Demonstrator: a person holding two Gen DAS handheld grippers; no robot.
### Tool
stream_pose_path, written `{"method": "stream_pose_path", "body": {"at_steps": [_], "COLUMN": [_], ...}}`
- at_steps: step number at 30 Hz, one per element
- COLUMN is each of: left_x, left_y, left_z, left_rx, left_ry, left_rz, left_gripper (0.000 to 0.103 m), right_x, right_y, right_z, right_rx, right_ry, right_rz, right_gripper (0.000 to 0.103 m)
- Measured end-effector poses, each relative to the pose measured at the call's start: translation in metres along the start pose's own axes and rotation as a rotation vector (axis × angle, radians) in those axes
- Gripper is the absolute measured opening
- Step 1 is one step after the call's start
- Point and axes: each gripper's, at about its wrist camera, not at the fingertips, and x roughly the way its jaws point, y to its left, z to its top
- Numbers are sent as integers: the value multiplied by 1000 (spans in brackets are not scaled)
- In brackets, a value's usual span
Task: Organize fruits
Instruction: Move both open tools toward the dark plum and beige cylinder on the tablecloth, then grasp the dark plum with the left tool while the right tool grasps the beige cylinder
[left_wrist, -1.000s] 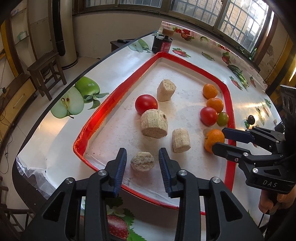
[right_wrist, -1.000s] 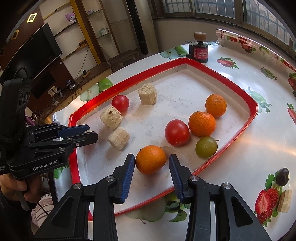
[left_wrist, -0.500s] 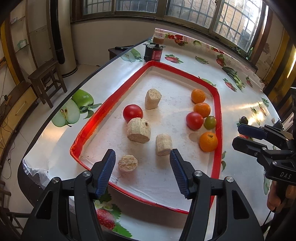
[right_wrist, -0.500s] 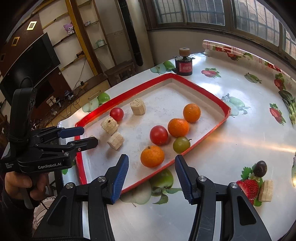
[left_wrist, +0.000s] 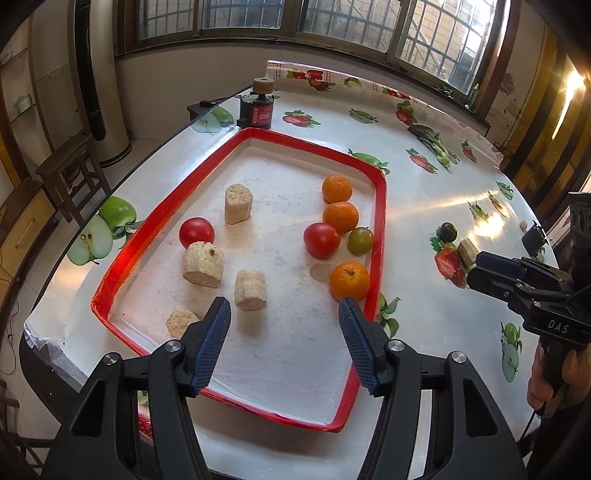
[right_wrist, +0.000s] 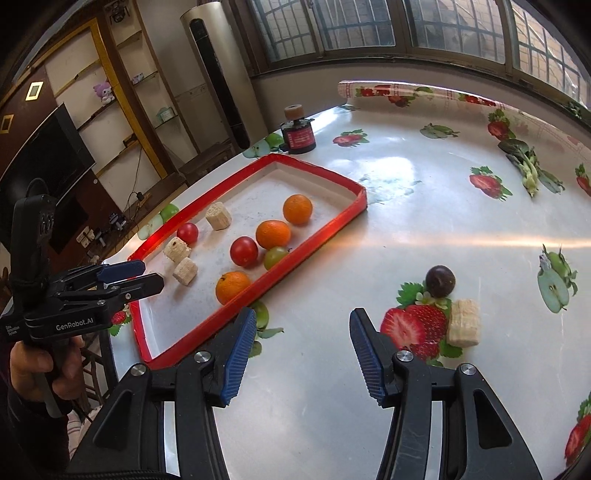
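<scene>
A red-rimmed tray (left_wrist: 380, 206) holds three oranges, the nearest one (left_wrist: 349, 280) by its right rim, two tomatoes (left_wrist: 321, 240), a green fruit (left_wrist: 360, 240) and several beige corn pieces (left_wrist: 250, 289). A dark plum (right_wrist: 439, 281) and one corn piece (right_wrist: 463, 322) lie outside the tray on the tablecloth. My left gripper (left_wrist: 284, 343) is open and empty above the tray's near end. My right gripper (right_wrist: 301, 354) is open and empty above the tablecloth, to the right of the tray and short of the plum.
A dark jar with a cork lid (left_wrist: 258, 107) stands beyond the tray's far corner. The table edge (left_wrist: 55, 258) runs along the left, with a wooden stool (left_wrist: 70, 173) below. Windows line the far wall.
Both grippers opened wider and pulled back. The right gripper let go of the nearest orange and moved right, out of the tray. The left drew back from the nearest corn piece.
</scene>
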Motion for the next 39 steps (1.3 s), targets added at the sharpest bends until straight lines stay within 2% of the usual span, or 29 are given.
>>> {"method": "stream_pose_path", "body": {"at_steps": [17, 21, 30, 31, 32, 33, 39], "left_x": [8, 13, 31, 35, 39, 43, 77], "left_y": [-62, -81, -115, -120, -125, -131, -167], "left_z": [6, 13, 31, 32, 34, 36, 44], "left_rx": [78, 102, 154, 161, 170, 178, 217], "left_ry": [13, 14, 36, 42, 48, 52, 95], "left_rz": [-102, -126, -156, -160, -165, -171, -209], "left_gripper": [60, 60, 60, 60, 60, 60, 60], "right_x": [-31, -25, 19, 23, 24, 22, -7], "right_y": [-61, -76, -100, -103, -106, -107, -121], "right_z": [-31, -33, -12, -12, -13, -14, -27], "right_rx": [108, 124, 135, 138, 144, 151, 182], "right_ry": [-11, -3, 35, 41, 43, 36, -8], "right_rz": [-101, -134, -169, -168, -164, -162, -178], "right_gripper": [55, 55, 54, 51, 35, 31, 31]}}
